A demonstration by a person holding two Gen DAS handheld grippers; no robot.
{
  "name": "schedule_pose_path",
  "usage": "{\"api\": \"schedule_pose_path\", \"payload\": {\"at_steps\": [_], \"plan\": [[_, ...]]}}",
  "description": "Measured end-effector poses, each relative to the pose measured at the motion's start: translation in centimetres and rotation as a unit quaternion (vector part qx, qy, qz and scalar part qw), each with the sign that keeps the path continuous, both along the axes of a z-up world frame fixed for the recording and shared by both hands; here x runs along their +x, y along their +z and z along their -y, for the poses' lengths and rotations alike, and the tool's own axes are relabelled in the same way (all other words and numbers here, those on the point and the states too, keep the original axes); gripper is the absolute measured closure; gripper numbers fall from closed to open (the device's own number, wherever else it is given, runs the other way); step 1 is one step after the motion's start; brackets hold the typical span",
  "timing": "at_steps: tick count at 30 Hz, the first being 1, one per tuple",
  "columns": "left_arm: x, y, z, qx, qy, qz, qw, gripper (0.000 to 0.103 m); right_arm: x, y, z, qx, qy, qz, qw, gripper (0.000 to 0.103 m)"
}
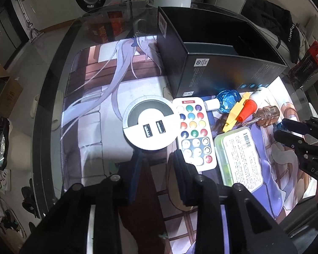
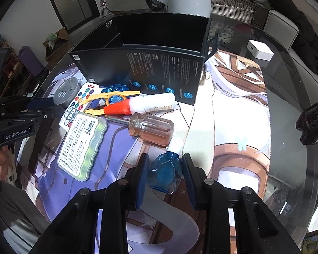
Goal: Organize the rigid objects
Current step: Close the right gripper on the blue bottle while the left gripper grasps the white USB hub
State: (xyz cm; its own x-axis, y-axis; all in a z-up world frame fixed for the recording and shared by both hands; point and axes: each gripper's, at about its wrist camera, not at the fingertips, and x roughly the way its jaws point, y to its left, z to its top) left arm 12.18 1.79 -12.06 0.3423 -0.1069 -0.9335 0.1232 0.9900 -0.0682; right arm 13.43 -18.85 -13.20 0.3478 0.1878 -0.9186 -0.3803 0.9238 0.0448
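My right gripper (image 2: 165, 157) is shut on a small blue bottle (image 2: 165, 173) with a white cap, lying on the printed mat (image 2: 233, 127). My left gripper (image 1: 158, 154) stands open, its fingertips at the near edge of a round white USB hub (image 1: 150, 124), with only mat showing between them. Beside the hub lie a white remote (image 1: 194, 133) with coloured buttons and a green labelled case (image 1: 239, 156). A clear-handled screwdriver (image 2: 152, 129), an orange-capped glue bottle (image 2: 142, 105), yellow tweezers (image 2: 114, 95) and a second blue bottle (image 1: 224, 101) are clustered before the open black box (image 2: 159, 67).
The mat lies on a round glass table (image 2: 290, 169). A white cube (image 2: 259, 53) sits at the far right and a glossy black object (image 2: 313, 122) at the right edge. A person's hand (image 2: 2, 165) shows at the left. Bare mat lies right of the bottle.
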Motion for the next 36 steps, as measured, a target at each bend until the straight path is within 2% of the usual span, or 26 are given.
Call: {"api": "schedule_pose_path", "payload": {"at_steps": [2,3,4,5,6,8,9,17,19,20,21,24,30,36], "plan": [[-0.1,0.1,0.3,0.019,-0.004,0.01,0.9998,0.072,-0.1,0.1,-0.1,0.001,0.0,0.002,1.0,0.071],[-0.1,0.3,0.3,0.028,-0.001,0.018,0.9994,0.067,-0.2,0.2,-0.1,0.002,0.0,0.002,1.0,0.071],[0.0,0.5,0.2,0.033,0.002,0.024,0.9992,0.06,-0.2,0.2,-0.1,0.002,0.0,0.004,1.0,0.071],[0.1,0.8,0.0,0.032,0.007,0.031,0.999,0.041,-0.2,0.2,-0.2,0.001,0.0,0.004,1.0,0.071],[0.2,1.2,-0.2,0.032,0.014,0.042,0.9985,0.031,-0.2,0.1,-0.2,0.002,-0.001,0.003,1.0,0.071],[0.8,1.7,-0.2,0.043,0.02,0.059,0.9971,0.018,-0.2,0.0,-0.2,0.003,-0.003,0.001,1.0,0.071],[1.2,1.8,0.0,0.049,0.02,0.063,0.9966,0.017,-0.2,0.0,-0.2,0.002,-0.003,0.002,1.0,0.071],[3.9,-0.1,1.0,0.054,0.016,0.04,0.9976,0.018,-0.1,-0.3,-0.1,0.001,0.0,0.002,1.0,0.071],[4.2,-0.1,0.8,0.035,0.015,0.034,0.9987,0.03,-0.1,-0.2,0.0,0.001,0.001,0.003,1.0,0.071],[4.2,0.0,0.7,0.021,0.013,0.029,0.9993,0.044,-0.1,-0.1,0.0,0.002,0.002,0.004,1.0,0.071],[4.1,0.2,0.7,0.026,0.016,0.029,0.9991,0.046,-0.2,0.0,0.1,0.003,0.002,0.005,1.0,0.071],[3.7,0.3,0.6,0.033,0.011,0.029,0.999,0.046,-0.4,0.3,0.2,0.007,0.001,0.007,1.0,0.071],[2.1,0.6,0.6,0.019,0.006,0.02,0.9996,0.046,-0.8,0.8,0.2,0.011,0.0,0.014,1.0,0.071],[-0.3,3.3,0.8,0.021,0.0,0.07,0.9973,0.046,-1.7,2.5,0.1,0.017,-0.002,0.045,0.999,0.071]]}}
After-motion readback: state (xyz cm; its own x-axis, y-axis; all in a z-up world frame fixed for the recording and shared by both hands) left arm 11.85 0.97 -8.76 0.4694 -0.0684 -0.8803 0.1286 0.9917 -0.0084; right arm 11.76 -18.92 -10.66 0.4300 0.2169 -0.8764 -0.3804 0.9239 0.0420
